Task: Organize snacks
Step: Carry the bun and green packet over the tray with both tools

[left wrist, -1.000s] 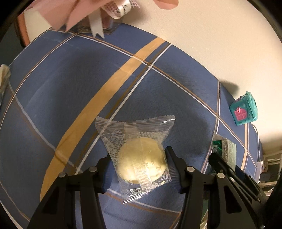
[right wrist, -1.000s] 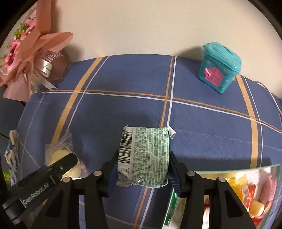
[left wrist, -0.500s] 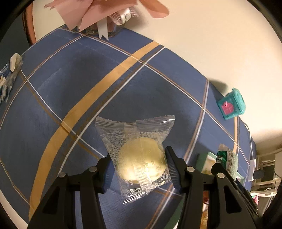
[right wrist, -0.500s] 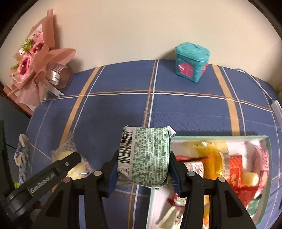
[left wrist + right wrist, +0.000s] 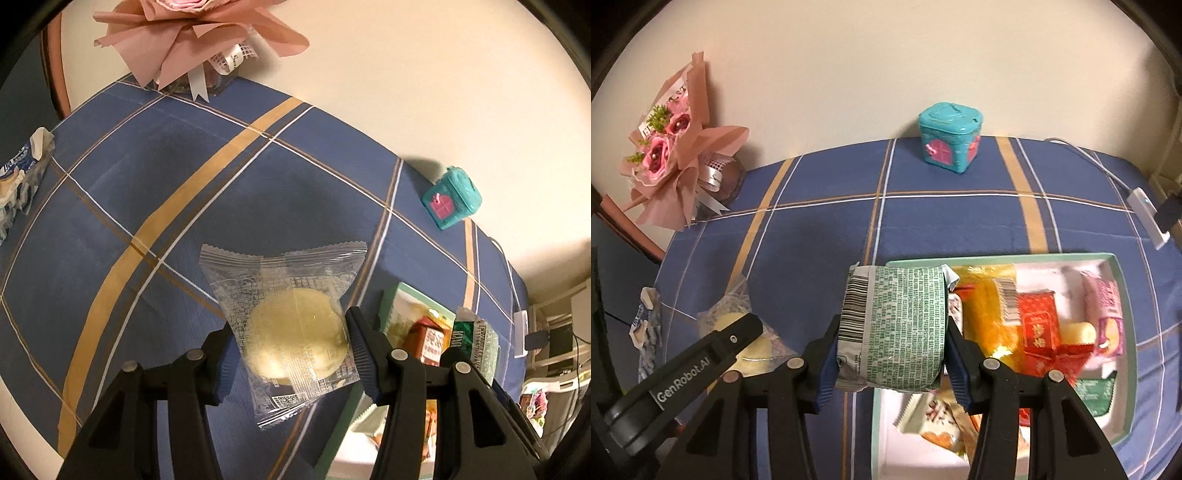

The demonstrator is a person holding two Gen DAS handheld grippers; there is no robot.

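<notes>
Tablecloth (image 5: pixel 820 236) | box (image 5: pixel 1123 280): mixed snacks | fingers: left grips pastry (image 5: pixel 295 332), right green packet (image 5: pixel 901 328)

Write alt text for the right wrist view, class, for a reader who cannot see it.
The right gripper clamps a green-printed snack packet above the left edge of a mint-green box filled with wrapped snacks. To the left, the left gripper holds a clear-wrapped round pastry; a pink bouquet and a teal toy house stand by the wall.
</notes>
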